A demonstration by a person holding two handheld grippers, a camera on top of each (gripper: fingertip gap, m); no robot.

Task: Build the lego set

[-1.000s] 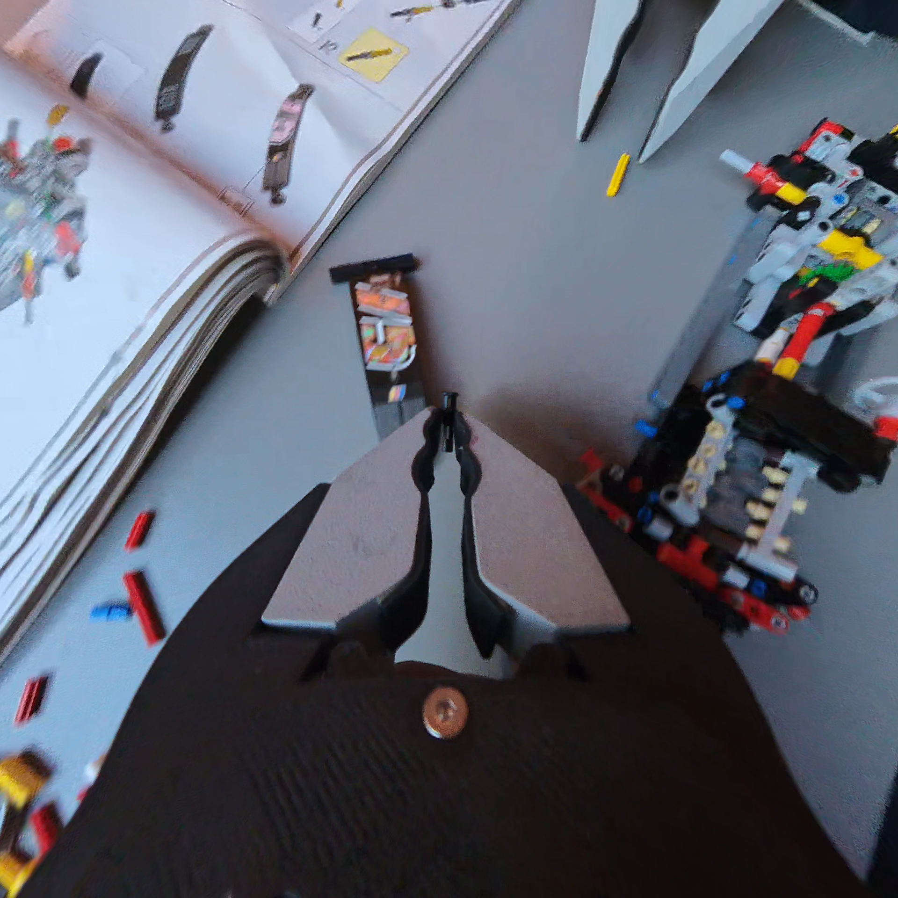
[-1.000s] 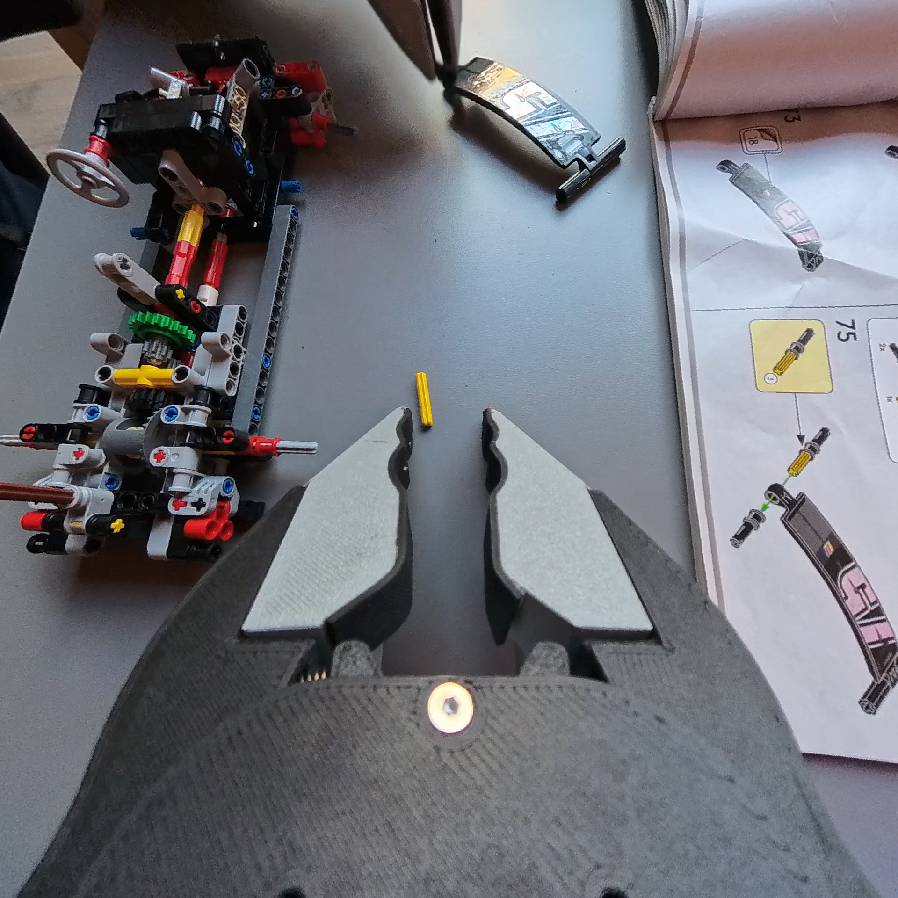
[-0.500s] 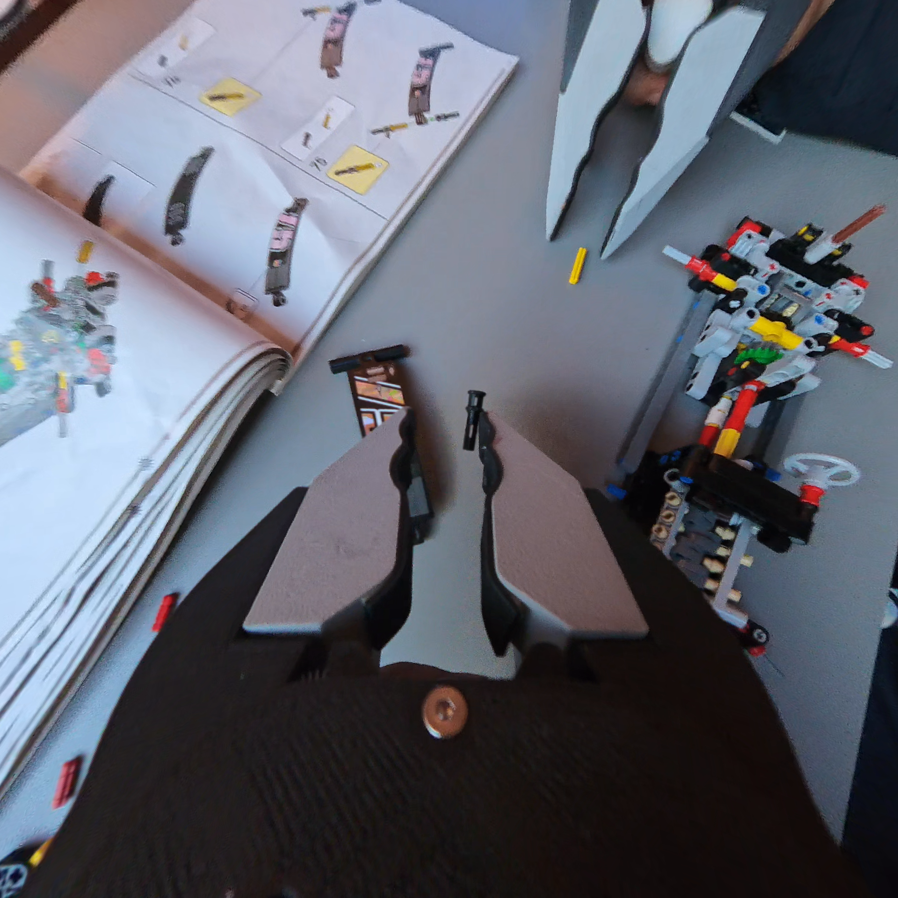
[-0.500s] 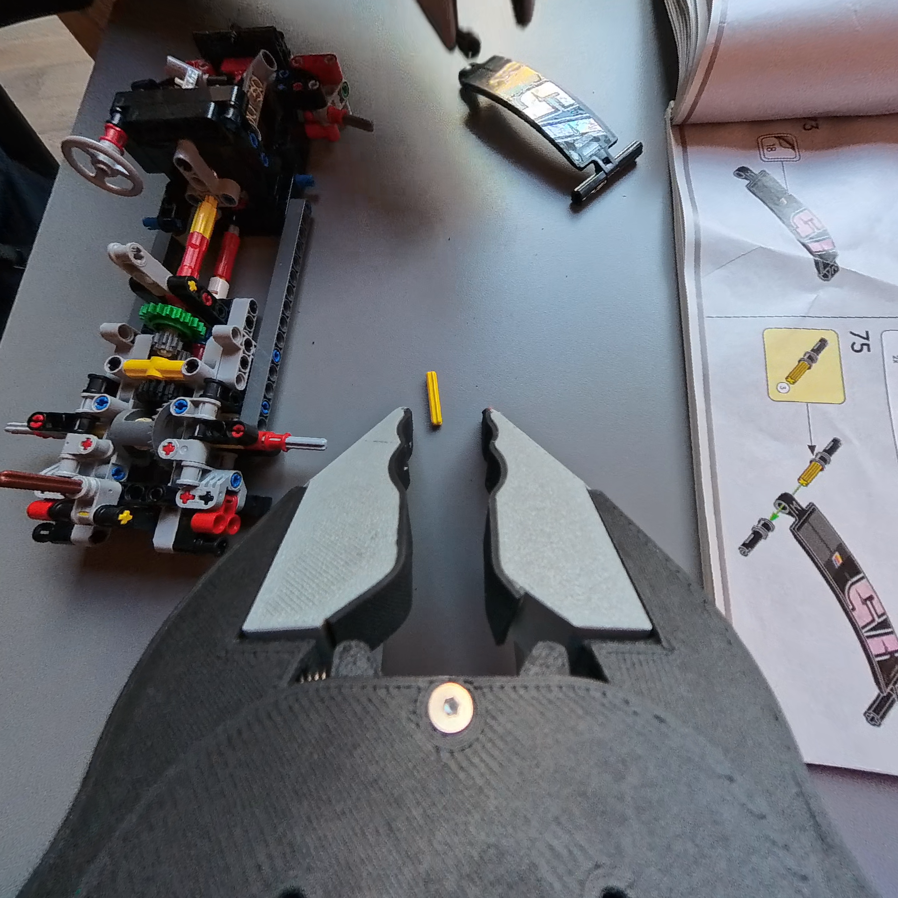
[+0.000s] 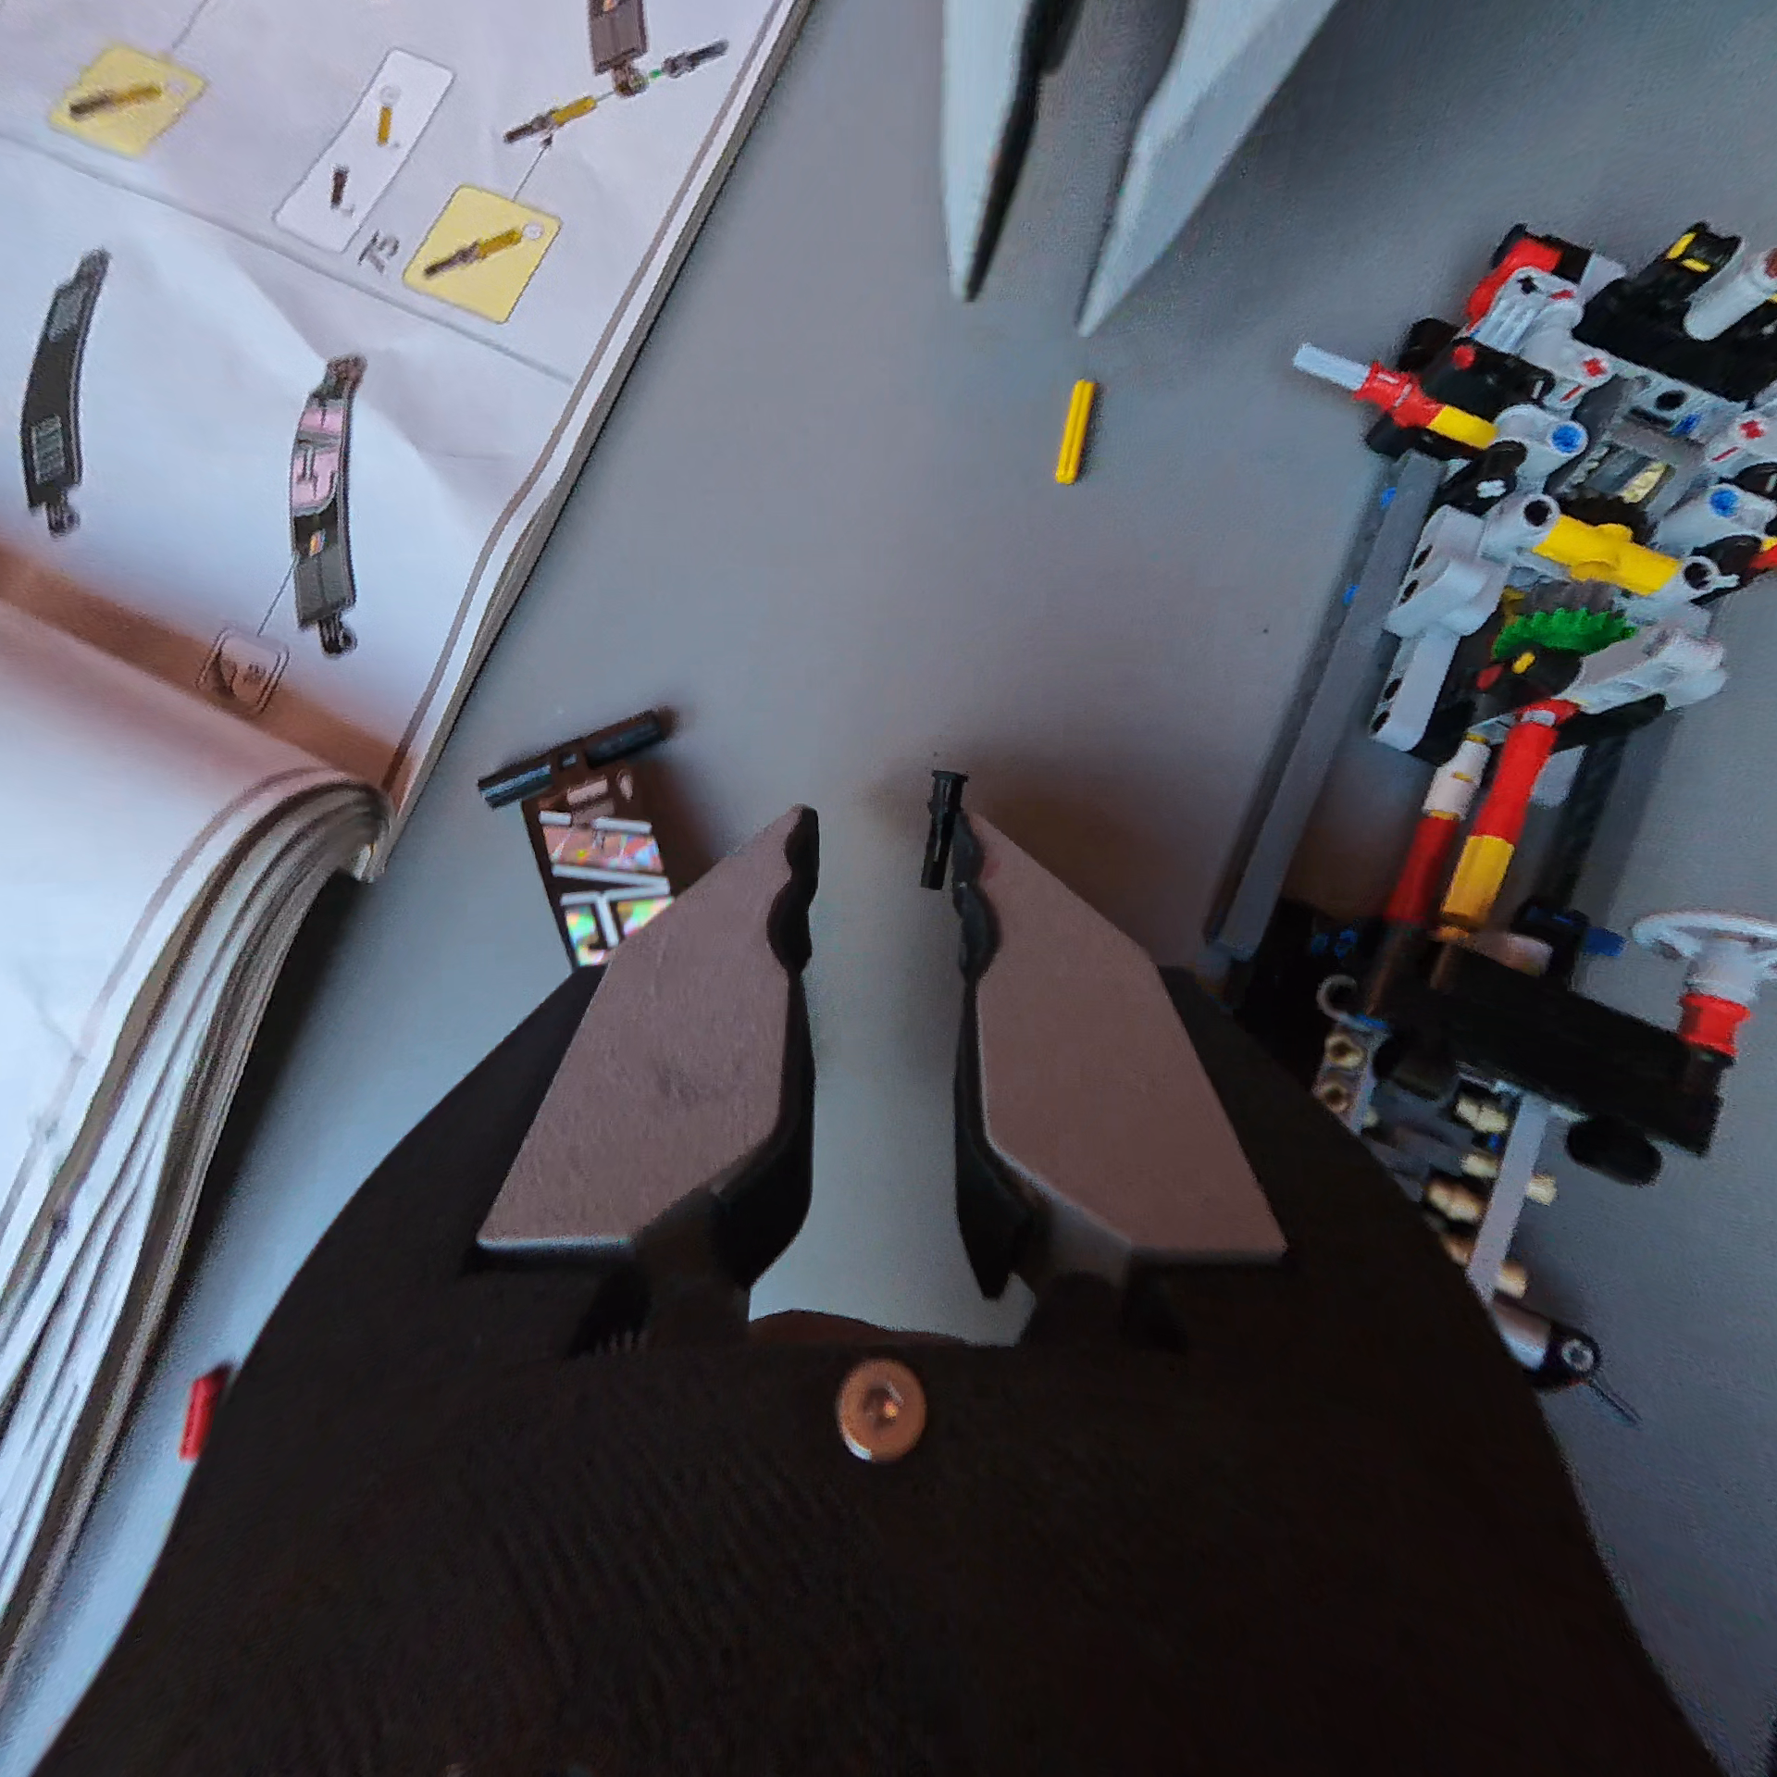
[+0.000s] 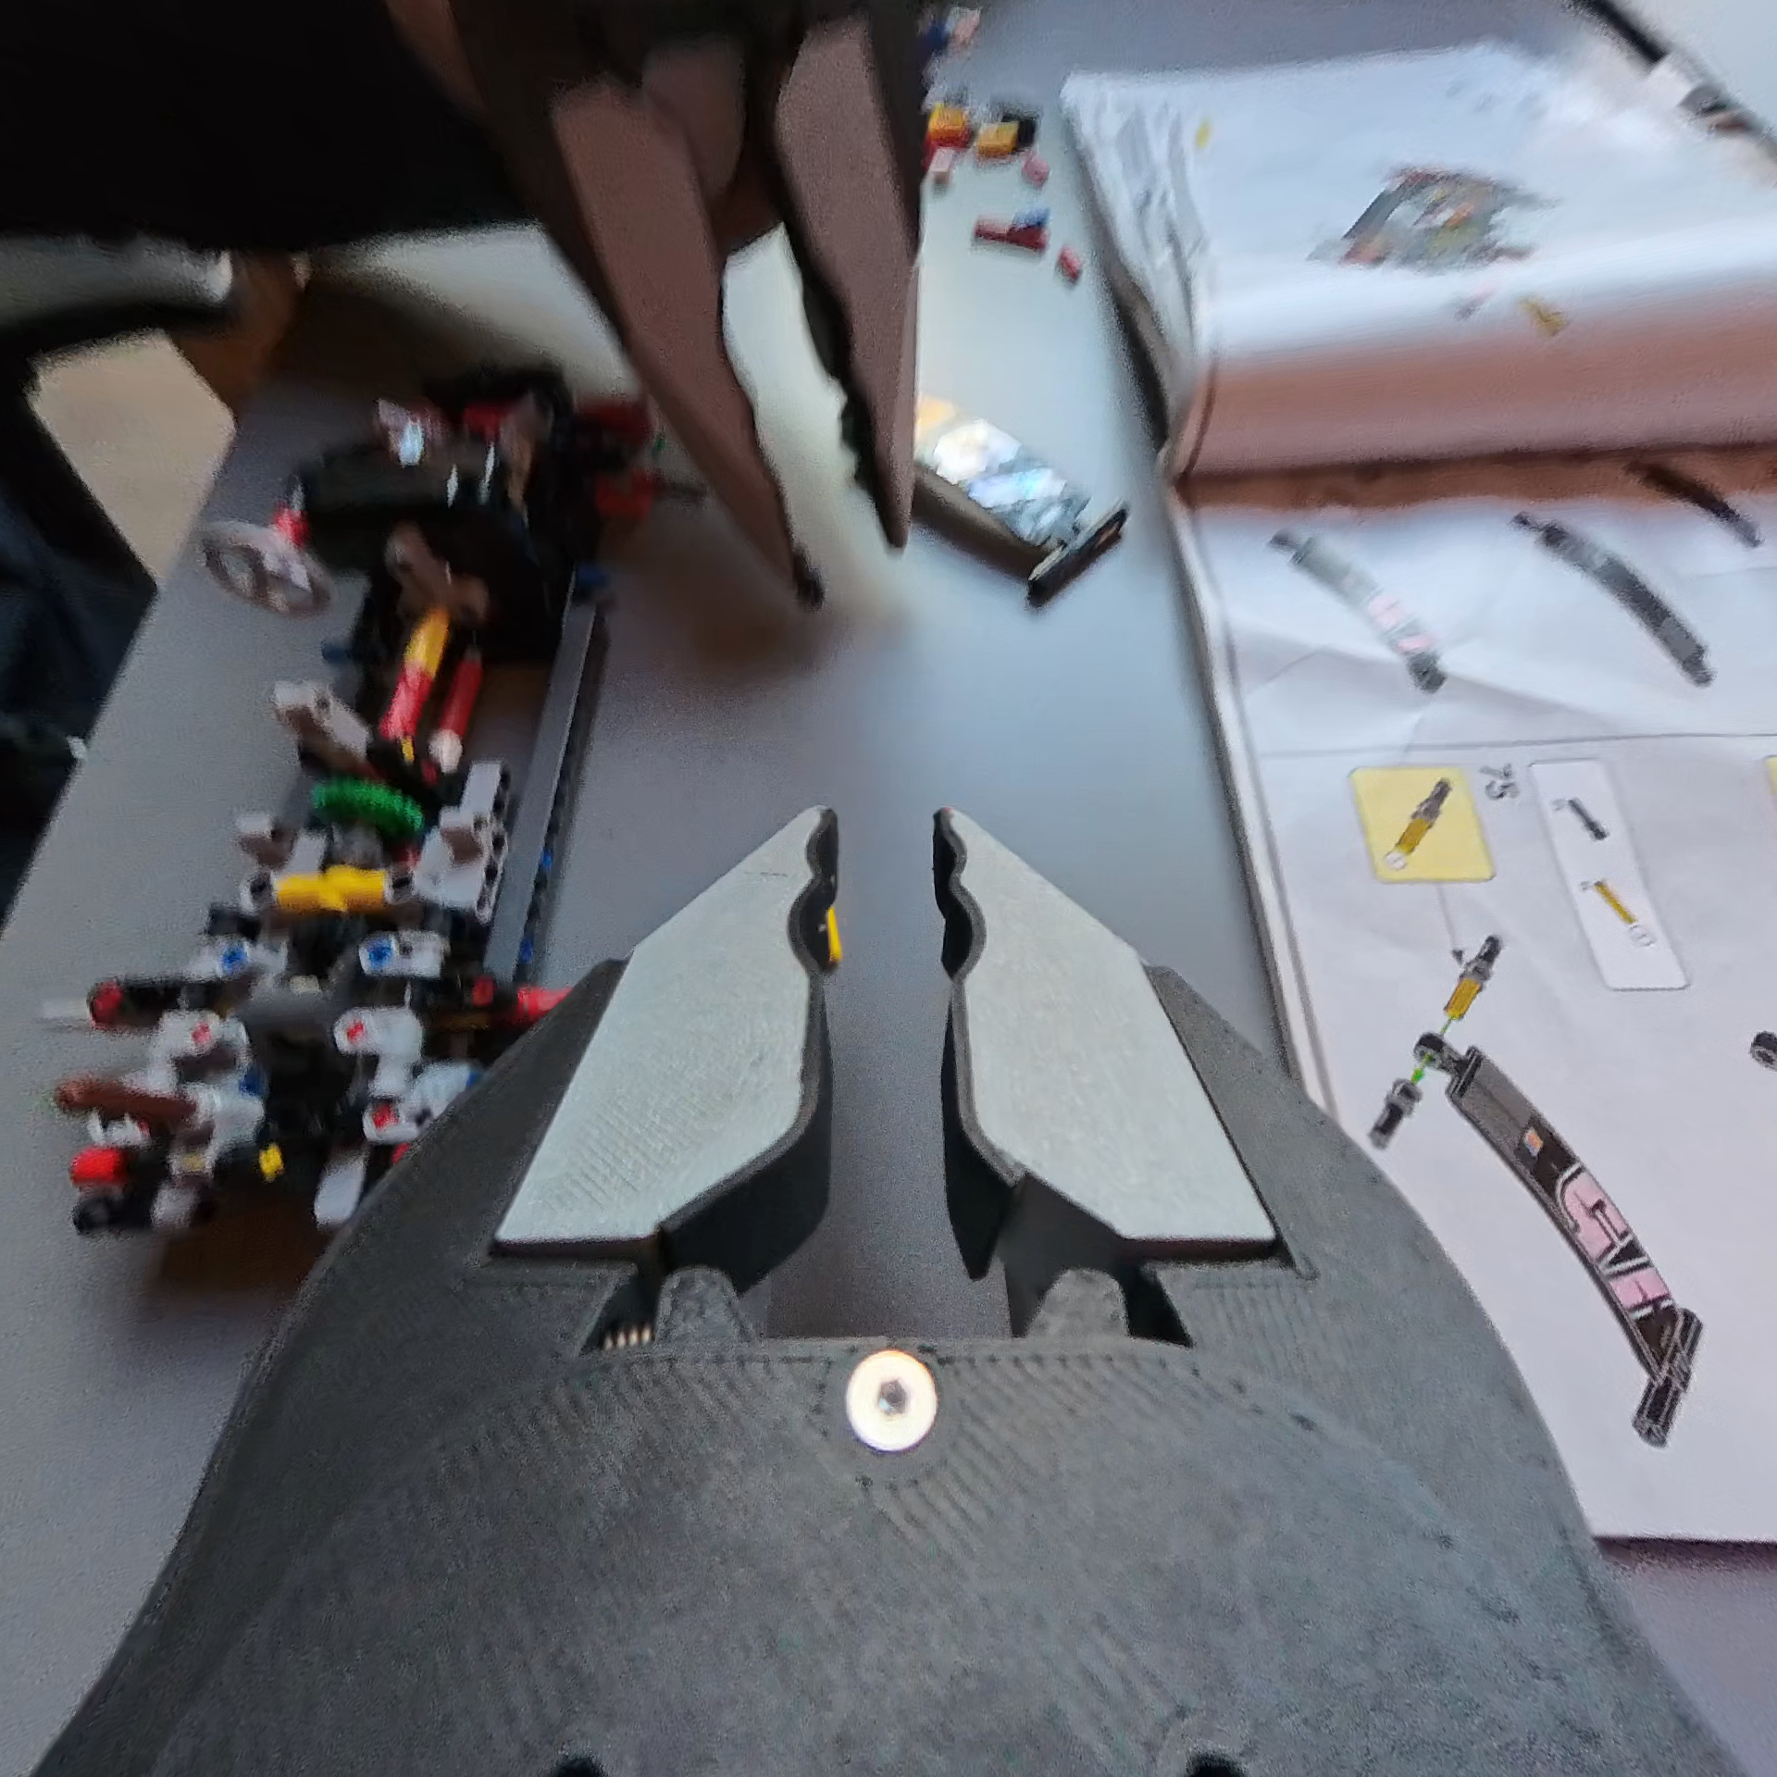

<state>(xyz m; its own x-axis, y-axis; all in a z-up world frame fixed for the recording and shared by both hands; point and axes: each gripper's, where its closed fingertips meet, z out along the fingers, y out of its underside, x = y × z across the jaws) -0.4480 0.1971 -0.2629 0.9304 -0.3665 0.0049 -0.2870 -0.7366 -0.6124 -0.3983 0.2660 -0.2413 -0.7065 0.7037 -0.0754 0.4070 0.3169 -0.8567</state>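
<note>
Yellow axle lies flat on the grey worktop, its long axis running roughly along the line of your right gripper. In the right wrist view only a sliver of it shows, against the inner face of that gripper's left finger, low between the jaws. Those jaws stand parted, with a clear gap on the other side of the axle; nothing is clamped. Your left gripper is well apart from the axle, jaws released; a small black pin sits against its right fingertip, unclamped. The curved stickered panel lies just left of it, the brick-built chassis to the right.
</note>
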